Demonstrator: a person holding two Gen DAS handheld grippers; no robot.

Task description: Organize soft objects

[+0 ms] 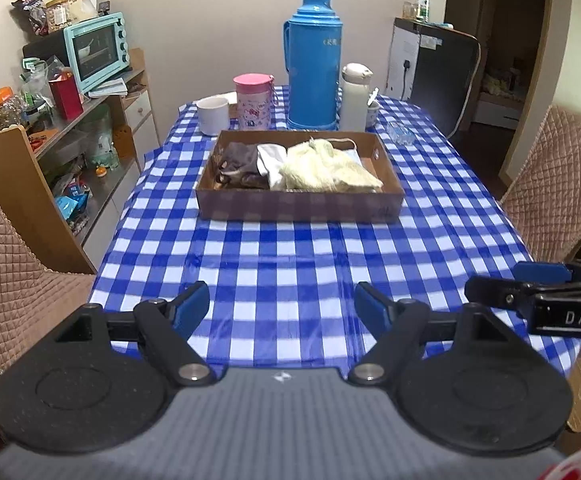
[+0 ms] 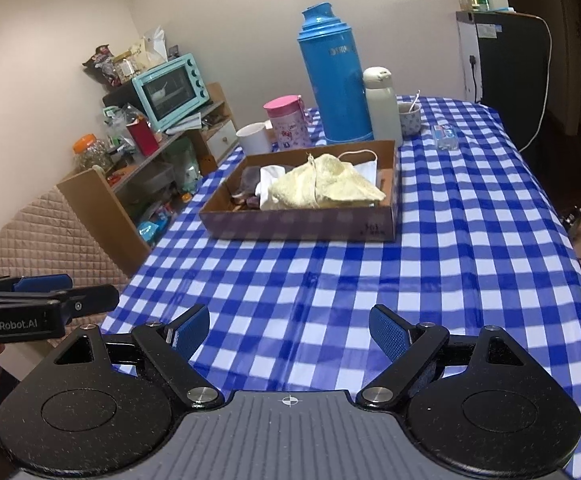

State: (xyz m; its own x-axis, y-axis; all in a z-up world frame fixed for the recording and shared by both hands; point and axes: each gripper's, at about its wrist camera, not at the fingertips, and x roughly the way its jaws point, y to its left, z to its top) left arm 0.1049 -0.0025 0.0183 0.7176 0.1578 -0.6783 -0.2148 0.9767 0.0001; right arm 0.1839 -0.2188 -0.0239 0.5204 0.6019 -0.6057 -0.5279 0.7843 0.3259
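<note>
The surface (image 1: pixel 290 264), covered in a blue-and-white checked cloth, lay bare across its whole near half; no loose soft thing showed on it in either view. Toward the far middle sat the cardboard box (image 1: pixel 298 204), and all the soft things in sight were inside it: a pale yellow cloth (image 1: pixel 326 168) heaped on the right, a white cloth (image 1: pixel 270 160) in the middle, a dark brown piece (image 1: pixel 238 160) on the left, and a face mask (image 2: pixel 364 166) tucked under the yellow cloth at the far right. Behind the box stood a blue thermos (image 1: pixel 314 64), a pink cup (image 1: pixel 252 100), a white mug (image 1: pixel 213 114) and a white bottle (image 1: pixel 355 96), none of them soft.

Judging by this, the gathering looked finished, with little or nothing left to collect.

The left gripper (image 1: pixel 282 308) and the right gripper (image 2: pixel 288 332) hung over the near edge, well apart from the box, each with its fingers spread wide and nothing between them.
</note>
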